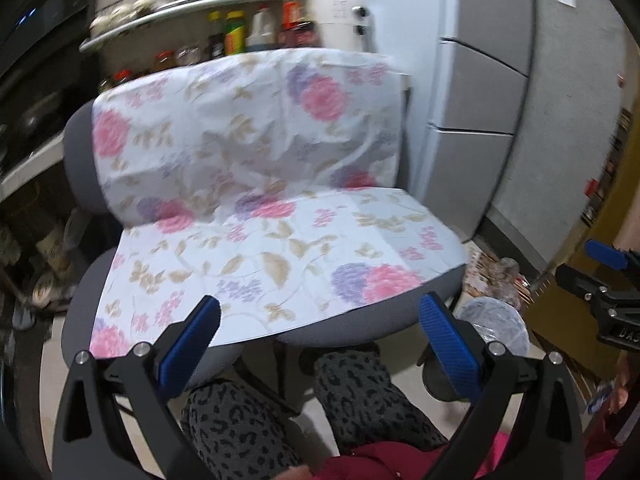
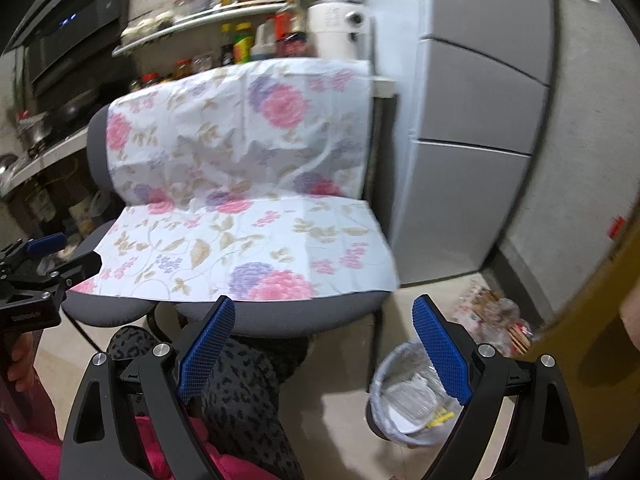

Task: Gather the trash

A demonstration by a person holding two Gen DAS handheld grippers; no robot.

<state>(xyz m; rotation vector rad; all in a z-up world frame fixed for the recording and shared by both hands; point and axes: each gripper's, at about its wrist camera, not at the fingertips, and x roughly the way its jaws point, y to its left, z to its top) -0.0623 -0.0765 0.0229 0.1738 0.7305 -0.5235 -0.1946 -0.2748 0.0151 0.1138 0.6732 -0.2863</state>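
Both grippers (image 1: 320, 312) (image 2: 324, 316) open, empty.

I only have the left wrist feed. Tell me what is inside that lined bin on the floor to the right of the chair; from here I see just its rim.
Observer: The right wrist view looks down into the trash bin. It holds clear plastic wrapping, white paper and some small yellow pieces.
Operator: Report the right gripper; I only see its edge.
Observer: The right gripper is open and holds nothing.
Operator: Check the floor behind the bin.
Observer: A crumpled pile of clear bags and printed packaging lies there, beside the refrigerator.
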